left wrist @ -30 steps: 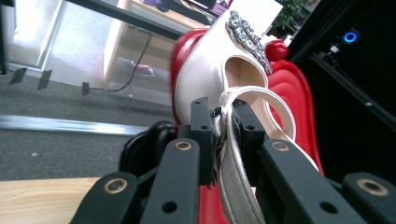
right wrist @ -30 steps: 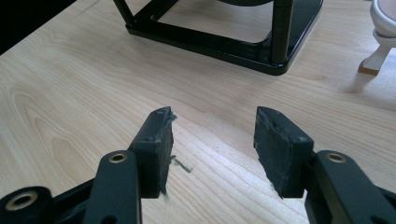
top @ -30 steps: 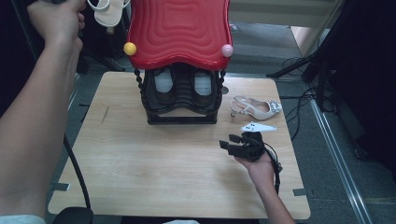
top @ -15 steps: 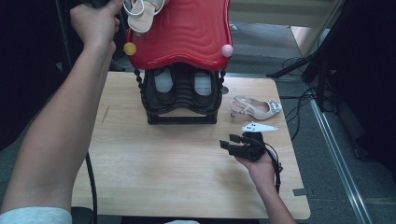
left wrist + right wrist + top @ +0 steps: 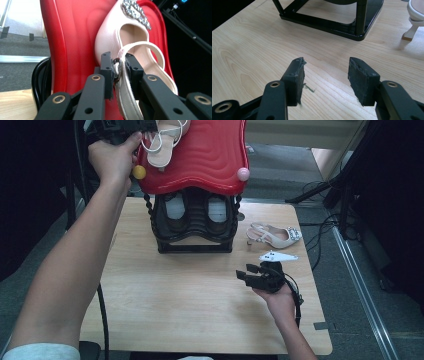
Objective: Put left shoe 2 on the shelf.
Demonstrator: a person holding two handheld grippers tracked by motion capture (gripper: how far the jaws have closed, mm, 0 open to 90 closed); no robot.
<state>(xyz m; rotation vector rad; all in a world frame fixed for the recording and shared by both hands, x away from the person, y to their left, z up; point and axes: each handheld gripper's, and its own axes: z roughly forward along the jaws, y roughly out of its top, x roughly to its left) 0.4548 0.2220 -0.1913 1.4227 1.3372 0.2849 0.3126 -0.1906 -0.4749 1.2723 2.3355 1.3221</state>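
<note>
1. Your left gripper (image 5: 117, 72) is up at the far left of the red wavy top (image 5: 200, 160) of the shoe rack, with the pale slingback shoe (image 5: 162, 145) lying on that top.
2. Its fingers (image 5: 106, 72) have just been opening a little, yet the shoe's strap and buckle (image 5: 118, 68) sit between them, the pads close on either side; you can't tell whether they press.
3. The shoe's jewelled toe (image 5: 135, 11) points away from you along the red surface.
4. Beside your left hand (image 5: 112, 160), a yellow knob (image 5: 139, 172) sticks out of the rack's corner; a pink knob (image 5: 243, 174) marks the other corner.
5. Under the red top, the black rack frame (image 5: 195, 245) holds a dark pair of shoes (image 5: 195, 212).
6. Your right gripper (image 5: 325, 77) rests low over the worktop (image 5: 175, 310), fingers wide apart with nothing between them.
7. Just beyond it lie the matching second shoe (image 5: 275, 236) and a small white piece (image 5: 278, 256).
8. The rack's base (image 5: 329, 25) stands ahead of your right fingers.
</note>
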